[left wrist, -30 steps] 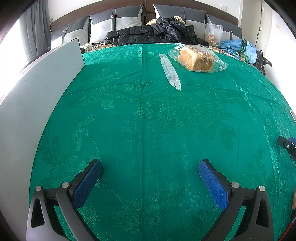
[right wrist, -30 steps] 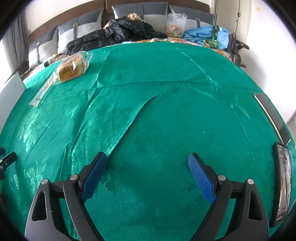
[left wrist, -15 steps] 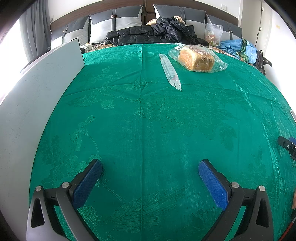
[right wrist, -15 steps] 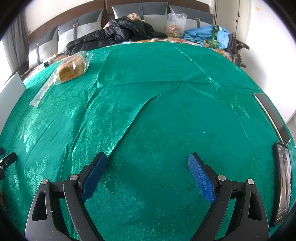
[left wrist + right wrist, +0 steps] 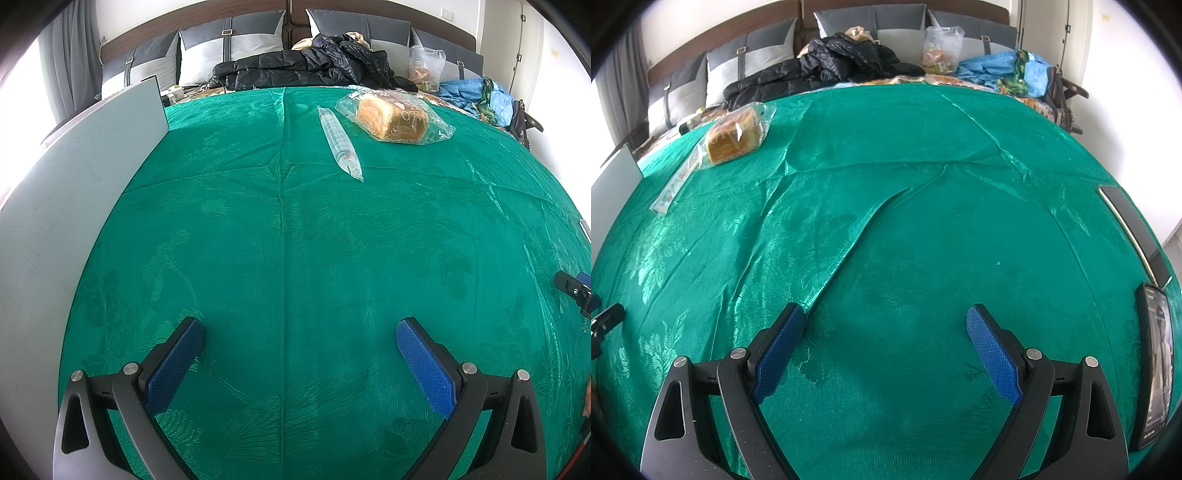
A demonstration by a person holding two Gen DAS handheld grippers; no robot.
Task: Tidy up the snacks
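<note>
A loaf of bread in a clear bag lies at the far side of the green tablecloth. Beside it, to its left, lies a long clear sleeve of cups or crackers; its contents are too small to tell. My left gripper is open near the front of the table, far from both, with nothing between its blue pads. My right gripper is also open and holds nothing, over a fold in the cloth.
A grey board stands along the table's left edge. A phone and a dark flat device lie at the right edge. Behind the table are a black jacket, a clear bag of snacks and blue cloth against cushions.
</note>
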